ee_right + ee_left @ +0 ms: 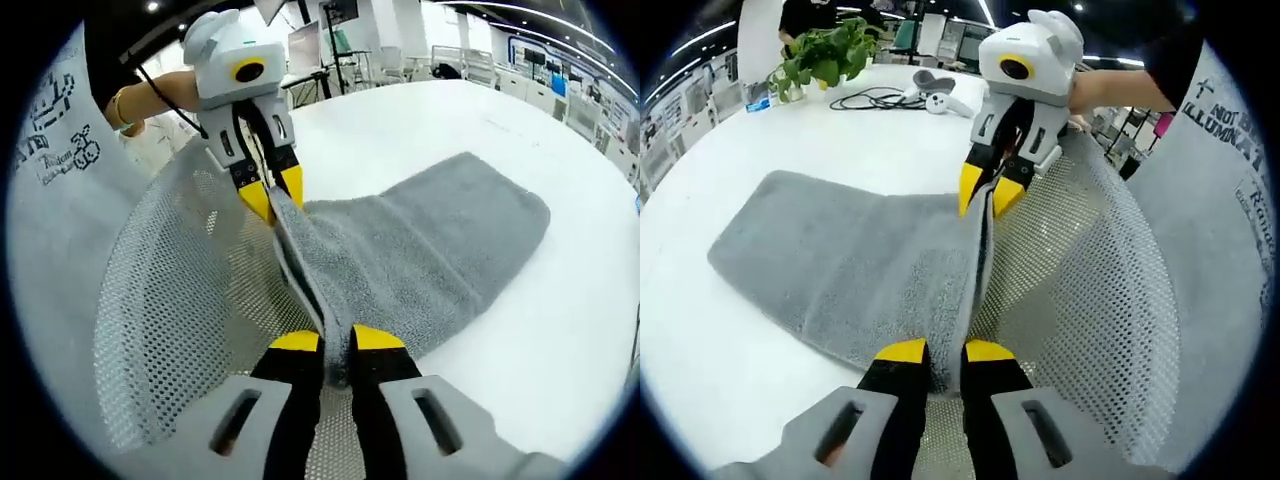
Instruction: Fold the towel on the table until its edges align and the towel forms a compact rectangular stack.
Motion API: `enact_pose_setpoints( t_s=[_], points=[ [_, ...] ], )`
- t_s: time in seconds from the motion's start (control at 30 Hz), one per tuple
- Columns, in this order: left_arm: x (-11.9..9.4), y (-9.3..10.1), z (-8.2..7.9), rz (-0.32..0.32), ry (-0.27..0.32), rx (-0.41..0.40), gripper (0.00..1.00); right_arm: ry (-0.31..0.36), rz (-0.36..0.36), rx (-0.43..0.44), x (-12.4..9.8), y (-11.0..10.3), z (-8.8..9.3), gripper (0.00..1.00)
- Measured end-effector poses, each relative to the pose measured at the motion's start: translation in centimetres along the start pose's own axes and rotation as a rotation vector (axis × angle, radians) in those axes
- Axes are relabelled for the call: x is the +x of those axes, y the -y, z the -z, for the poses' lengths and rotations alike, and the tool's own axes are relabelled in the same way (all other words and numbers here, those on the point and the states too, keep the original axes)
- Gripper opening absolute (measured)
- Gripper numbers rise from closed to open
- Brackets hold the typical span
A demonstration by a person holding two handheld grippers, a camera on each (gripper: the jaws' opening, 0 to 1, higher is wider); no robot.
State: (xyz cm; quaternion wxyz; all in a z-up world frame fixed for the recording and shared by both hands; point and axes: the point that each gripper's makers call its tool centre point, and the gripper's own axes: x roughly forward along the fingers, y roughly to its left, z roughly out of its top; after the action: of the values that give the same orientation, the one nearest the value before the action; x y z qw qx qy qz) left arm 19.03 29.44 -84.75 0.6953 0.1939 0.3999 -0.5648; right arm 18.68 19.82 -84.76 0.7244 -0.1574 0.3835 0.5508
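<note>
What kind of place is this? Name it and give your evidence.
Probably an open-plan office or lab: a large white table with a potted plant and cables, and rows of workstations under ceiling strip lights behind.

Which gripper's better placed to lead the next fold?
Neither clearly. The left gripper and right gripper each pinch a corner of the grey towel's lifted edge, so they should probably carry it across together.

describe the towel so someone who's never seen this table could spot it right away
Start from the big round white table. The towel is the grey plush cloth spread flat across it, with its near edge lifted and pinched by the left tool and the right tool. Unlike the cables and potted plant farther back, it is soft, large and flat.
</note>
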Motion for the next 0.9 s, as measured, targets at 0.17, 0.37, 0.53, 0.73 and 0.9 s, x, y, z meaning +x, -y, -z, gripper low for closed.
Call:
enact_pose_setpoints(
  t_s=[0.17,0.37,0.53,0.73,0.9],
  points=[
    [-1.8,0.2,-0.9,-0.042,0.049,-0.029,0.11,0.040,0.017,0.001,-1.1,-0.9,-1.4,0.07],
    [-4.1,-0.2,-2.5,-0.102,0.117,-0.053,0.11,0.111,0.037,0.024,-2.5,-1.3,-3.4,0.07],
    [-5.8,-0.6,-3.8,-0.141,0.158,-0.051,0.11,0.193,0.040,0.090,-3.9,-1.4,-5.4,0.07],
    [-7.4,-0.6,-5.2,-0.166,0.189,-0.035,0.11,0.238,0.055,0.099,-5.3,-1.5,-7.0,0.07],
    [-8.6,-0.5,-6.0,-0.171,0.216,-0.032,0.11,0.273,0.050,0.110,-6.4,-1.7,-8.2,0.07]
  ],
)
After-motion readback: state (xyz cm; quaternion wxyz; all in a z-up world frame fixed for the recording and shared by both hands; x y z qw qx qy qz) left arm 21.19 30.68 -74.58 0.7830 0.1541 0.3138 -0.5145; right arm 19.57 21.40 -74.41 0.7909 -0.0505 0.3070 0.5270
